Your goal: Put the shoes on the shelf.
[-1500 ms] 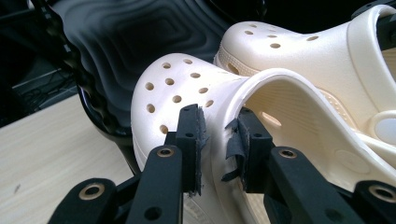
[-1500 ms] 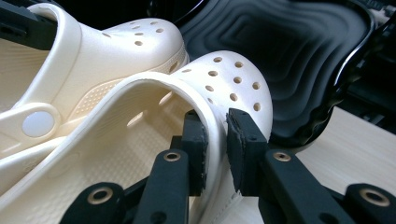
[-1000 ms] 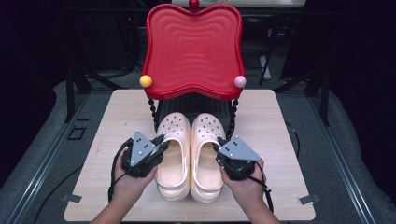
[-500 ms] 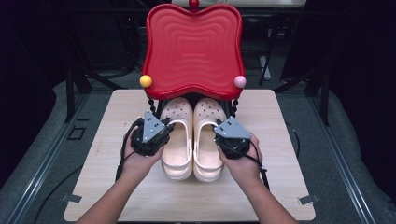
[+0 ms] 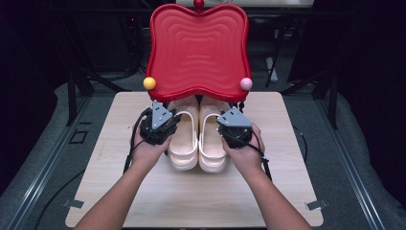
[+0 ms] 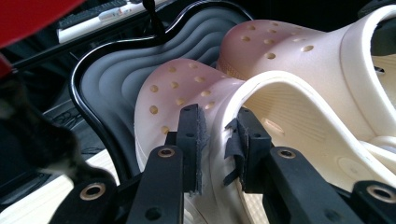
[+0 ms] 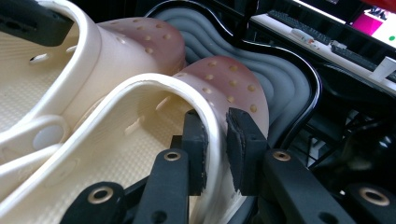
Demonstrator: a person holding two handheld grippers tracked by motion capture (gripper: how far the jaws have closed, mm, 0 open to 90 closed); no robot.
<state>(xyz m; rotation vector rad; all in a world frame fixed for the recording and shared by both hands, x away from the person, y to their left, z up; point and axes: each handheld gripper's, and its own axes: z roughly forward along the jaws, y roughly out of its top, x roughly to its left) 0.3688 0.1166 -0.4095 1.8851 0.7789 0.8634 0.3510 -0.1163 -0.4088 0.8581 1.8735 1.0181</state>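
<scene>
The left tool [image 6: 215,140] pinched the outer wall of the left cream clog [image 5: 183,136]; the right tool [image 7: 215,140] pinched the right clog [image 5: 212,139] likewise. Both toes lay under the red tray [image 5: 198,48], heels on the bench [image 5: 191,196].

The red tray [image 5: 198,48] at the high view's upper centre hides the toes of both cream clogs [image 5: 197,139]

Bright overhead light, dark surroundings, soft blur at frame edges.

Lab: dark frames [image 5: 79,88], keyboards [image 7: 322,35], monitor [image 7: 373,21].
</scene>
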